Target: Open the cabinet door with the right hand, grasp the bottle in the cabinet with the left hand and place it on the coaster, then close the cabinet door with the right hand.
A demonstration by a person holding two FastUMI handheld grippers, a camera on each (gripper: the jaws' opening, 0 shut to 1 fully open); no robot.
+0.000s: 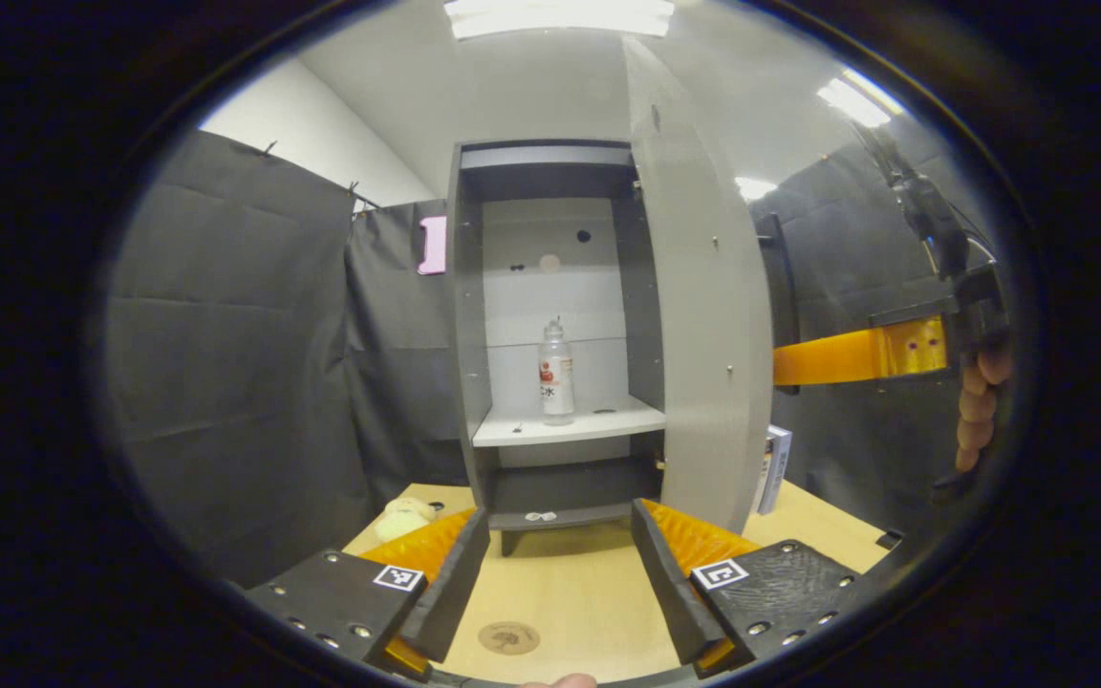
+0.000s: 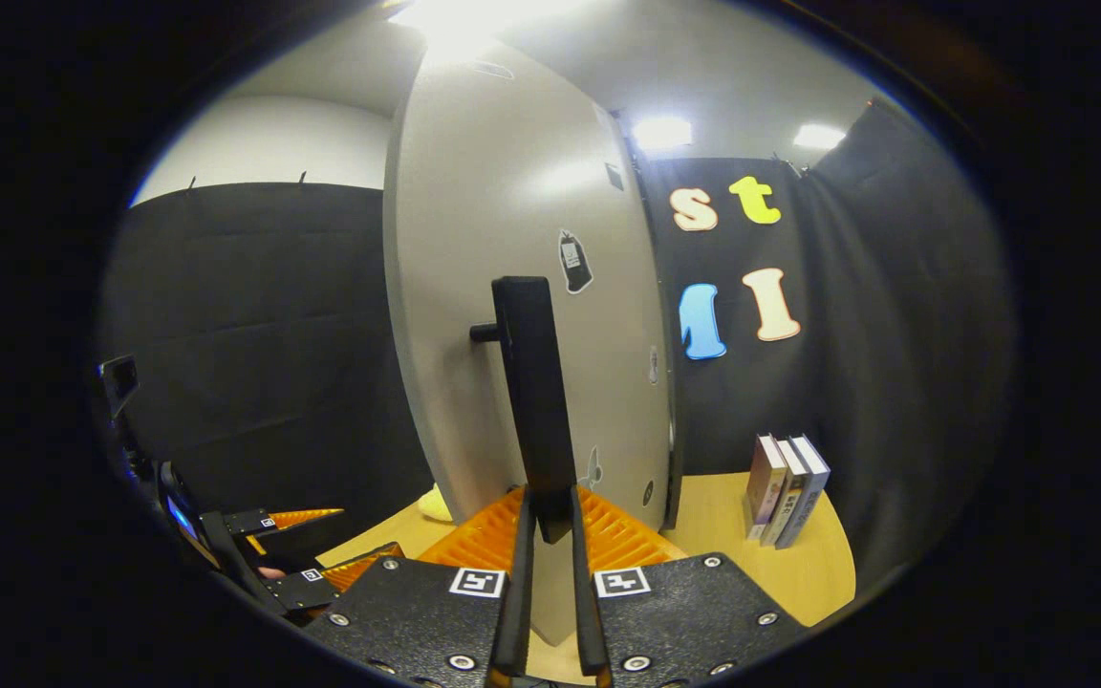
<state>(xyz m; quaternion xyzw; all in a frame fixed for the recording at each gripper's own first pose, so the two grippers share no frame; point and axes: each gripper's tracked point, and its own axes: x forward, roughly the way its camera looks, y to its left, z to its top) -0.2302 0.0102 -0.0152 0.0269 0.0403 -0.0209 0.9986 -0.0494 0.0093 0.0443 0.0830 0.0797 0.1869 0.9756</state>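
Bottle point(image 1: 556, 373) on shelf point(image 1: 570, 423) beside open door point(image 1: 703, 325).

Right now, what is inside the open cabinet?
One bottle stands upright on the white middle shelf of the cabinet. The compartments above and below it look bare, though the open door covers the cabinet's right edge.
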